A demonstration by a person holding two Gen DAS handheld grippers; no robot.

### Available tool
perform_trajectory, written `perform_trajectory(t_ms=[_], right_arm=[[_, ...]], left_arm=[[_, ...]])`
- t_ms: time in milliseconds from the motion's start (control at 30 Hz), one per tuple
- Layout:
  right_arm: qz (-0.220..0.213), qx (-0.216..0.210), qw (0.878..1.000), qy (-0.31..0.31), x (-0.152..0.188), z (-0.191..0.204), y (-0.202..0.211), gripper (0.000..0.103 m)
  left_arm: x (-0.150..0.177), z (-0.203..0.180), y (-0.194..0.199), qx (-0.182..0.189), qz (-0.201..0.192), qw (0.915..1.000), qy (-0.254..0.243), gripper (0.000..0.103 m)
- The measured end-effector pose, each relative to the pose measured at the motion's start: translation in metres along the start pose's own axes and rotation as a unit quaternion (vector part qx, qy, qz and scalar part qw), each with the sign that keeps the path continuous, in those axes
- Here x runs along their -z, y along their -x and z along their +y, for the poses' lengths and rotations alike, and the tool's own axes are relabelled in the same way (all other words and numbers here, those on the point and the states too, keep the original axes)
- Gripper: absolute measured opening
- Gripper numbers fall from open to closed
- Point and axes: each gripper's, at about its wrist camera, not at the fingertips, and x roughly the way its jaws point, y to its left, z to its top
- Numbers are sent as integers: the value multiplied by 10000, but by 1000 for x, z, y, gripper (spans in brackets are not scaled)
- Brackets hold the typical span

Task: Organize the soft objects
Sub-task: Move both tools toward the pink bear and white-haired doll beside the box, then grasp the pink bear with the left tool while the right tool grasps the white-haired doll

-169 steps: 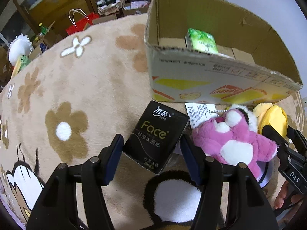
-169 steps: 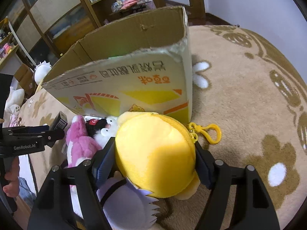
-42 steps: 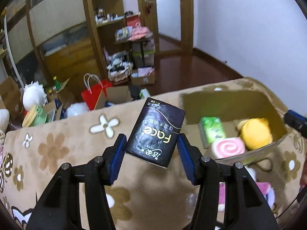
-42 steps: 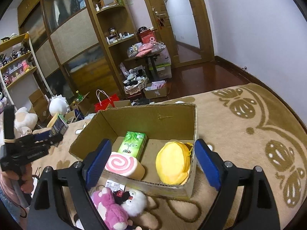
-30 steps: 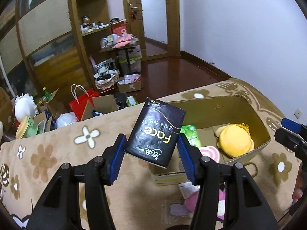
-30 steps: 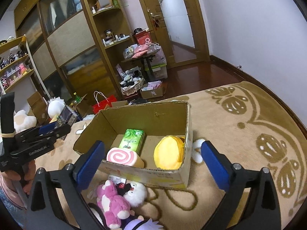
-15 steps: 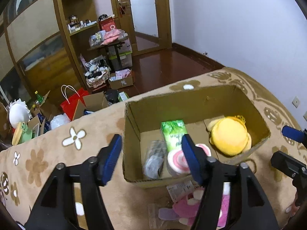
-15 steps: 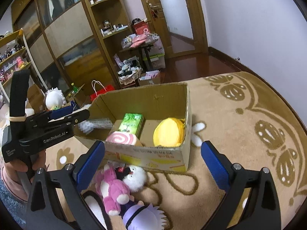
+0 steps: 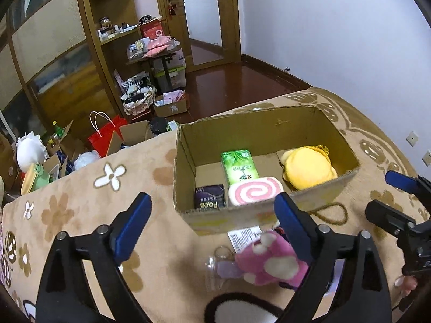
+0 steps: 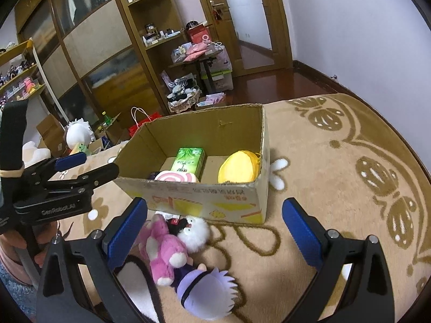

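Observation:
An open cardboard box (image 9: 266,123) (image 10: 210,202) stands on the beige rug. Inside lie a black tissue pack (image 9: 210,197), a green tissue pack (image 9: 238,167) (image 10: 188,161), a pink swirl roll cushion (image 9: 254,193) (image 10: 176,177) and a yellow plush pouch (image 9: 307,167) (image 10: 238,167). In front of the box lie a pink plush bear (image 9: 269,258) (image 10: 164,250), a white fluffy toy (image 10: 195,231) and a purple-haired doll (image 10: 207,293). My left gripper (image 9: 212,220) is open and empty above the box's near side. My right gripper (image 10: 214,226) is open and empty above the plush toys.
The flower-patterned rug (image 9: 80,196) covers the surface. Beyond its far edge are a red paper bag (image 9: 103,134), small boxes, a cluttered shelf unit (image 10: 161,35) and a door (image 9: 207,16). A white wall (image 10: 363,27) is on the right.
My left gripper opened and the black tissue pack dropped into the box's near-left corner. Both grippers pulled back slightly from the box. Earlier the yellow pouch went from the rug into the box.

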Motion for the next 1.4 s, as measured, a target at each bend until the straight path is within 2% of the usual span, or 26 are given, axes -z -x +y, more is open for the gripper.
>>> perform_trajectory(t_ms=[333, 533, 767, 1200, 1400], right_arm=[[140, 116, 9998, 25, 20, 4, 14, 103], [261, 199, 9994, -103, 32, 1, 15, 103], [482, 304, 9983, -132, 39, -5, 4, 103], [1061, 298, 9931, -391, 50, -25, -38, 103], [1398, 218, 9894, -322, 59, -24, -53, 103]], left_arm=[[15, -6, 24, 277, 213, 9989, 307, 99], [21, -11, 14, 259, 423, 9982, 334, 99], [23, -12, -16, 244, 744, 9954, 554, 99], [34, -27, -62, 681, 1519, 9840, 639, 99], [44, -29, -79, 819, 1974, 9736, 803, 99]])
